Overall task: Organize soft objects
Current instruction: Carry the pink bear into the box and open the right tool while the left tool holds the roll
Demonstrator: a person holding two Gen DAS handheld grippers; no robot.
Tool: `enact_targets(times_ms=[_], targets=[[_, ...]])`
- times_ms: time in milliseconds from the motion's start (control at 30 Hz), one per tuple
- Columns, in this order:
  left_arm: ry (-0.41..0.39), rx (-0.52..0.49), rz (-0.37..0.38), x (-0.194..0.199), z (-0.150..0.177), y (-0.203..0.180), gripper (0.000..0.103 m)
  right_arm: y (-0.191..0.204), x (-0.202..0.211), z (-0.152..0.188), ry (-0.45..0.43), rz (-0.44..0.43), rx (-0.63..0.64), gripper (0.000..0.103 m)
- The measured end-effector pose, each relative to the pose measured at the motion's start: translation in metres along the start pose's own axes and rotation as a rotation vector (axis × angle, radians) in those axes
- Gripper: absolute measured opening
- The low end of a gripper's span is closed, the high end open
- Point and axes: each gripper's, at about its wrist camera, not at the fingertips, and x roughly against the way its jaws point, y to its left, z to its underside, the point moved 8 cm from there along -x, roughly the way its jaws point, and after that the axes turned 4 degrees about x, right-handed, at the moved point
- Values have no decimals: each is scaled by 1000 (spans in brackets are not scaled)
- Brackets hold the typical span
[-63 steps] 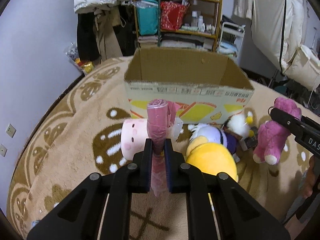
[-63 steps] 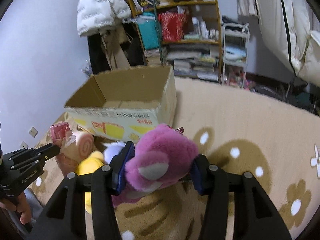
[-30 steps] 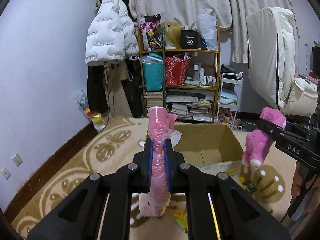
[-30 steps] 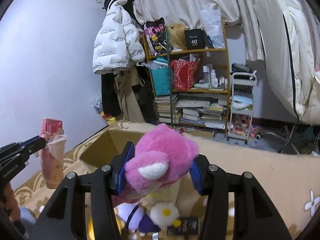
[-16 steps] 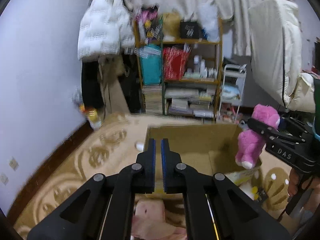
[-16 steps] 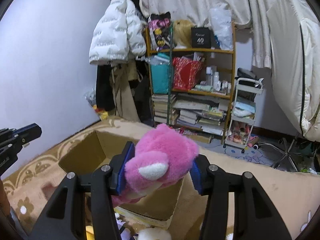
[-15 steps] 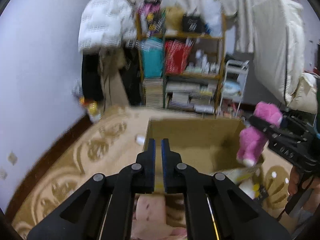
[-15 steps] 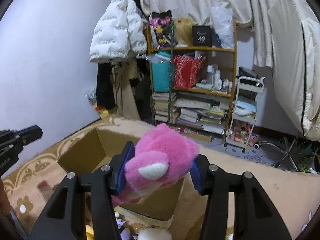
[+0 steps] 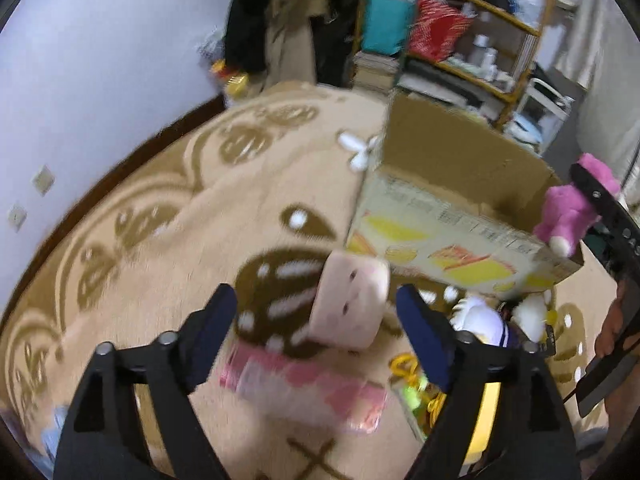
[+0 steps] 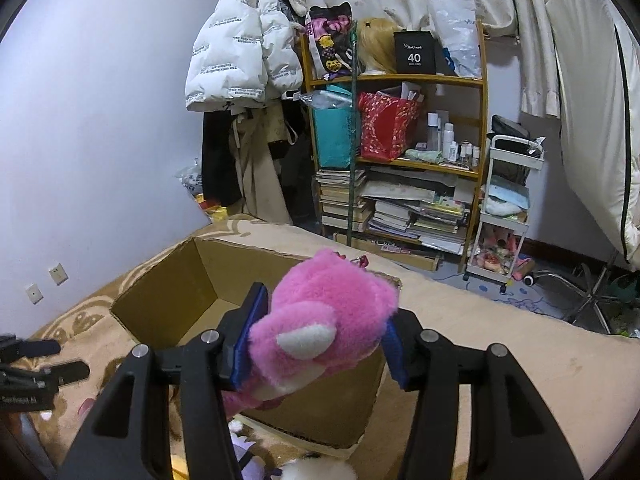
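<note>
Above cardboard box (image 10: 172,300), pink plush (image 10: 320,320)

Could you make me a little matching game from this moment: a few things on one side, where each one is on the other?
Things:
1. pink plush bear
2. pale pink roll plush
3. cardboard box
4. left tool

Places or states:
a. lying on the rug
b. wide open, holding nothing
c. clamped in the right tool
d. standing open-topped on the rug

Pairs: 1-c, 2-a, 3-d, 4-b

Right gripper (image 10: 320,332) clamps pink plush bear (image 10: 320,320) between both blue pads. Open cardboard box (image 10: 192,288) sits directly beyond and below it. Left gripper (image 10: 44,356) visible far left, fingers parted.
</note>
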Motion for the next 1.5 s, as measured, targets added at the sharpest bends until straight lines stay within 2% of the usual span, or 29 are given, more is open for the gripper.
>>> enact_targets(times_ms=[133, 200, 267, 467, 700, 800, 833, 867, 933, 967, 1033, 1133, 1233, 1333, 1500], targets=[[87, 61, -45, -13, 16, 16, 92, 3, 0, 2, 11, -9, 5, 58], [137, 100, -74, -21, 26, 26, 92, 5, 0, 3, 17, -18, 1, 63], [176, 139, -96, -28, 35, 36, 93, 3, 3, 3, 12, -12, -6, 74], [316, 240, -49, -54, 59, 44, 93, -1, 6, 2, 21, -18, -35, 76], [470, 316, -29, -81, 89, 41, 93, -2, 1, 6, 45, -16, -41, 78], [461, 331, -48, -83, 91, 40, 93, -3, -1, 6, 47, -29, -53, 78], [455, 330, -53, -84, 91, 39, 88, -4, -1, 6, 47, -31, -57, 76], [442, 329, -55, -83, 91, 39, 84, -5, -2, 6, 49, -34, -61, 65], [417, 331, -64, -81, 90, 38, 71, -6, -5, 6, 62, -36, -61, 50], [407, 333, -66, -79, 90, 38, 69, -8, -7, 6, 73, -43, -71, 50], [388, 341, -63, -77, 89, 39, 56, -13, -11, 5, 75, -46, -105, 50], [360, 346, -45, -73, 80, 38, 43, -19, -15, 4, 71, -48, -138, 50], [344, 343, -33, -68, 71, 44, 34, -20, -14, 3, 61, -43, -144, 50], [310, 335, -57, -58, 63, 51, 26, -19, -9, -2, 25, -25, -136, 48], [208, 337, -85, -31, 42, 63, 19, -15, -9, -10, -8, -13, -121, 48]])
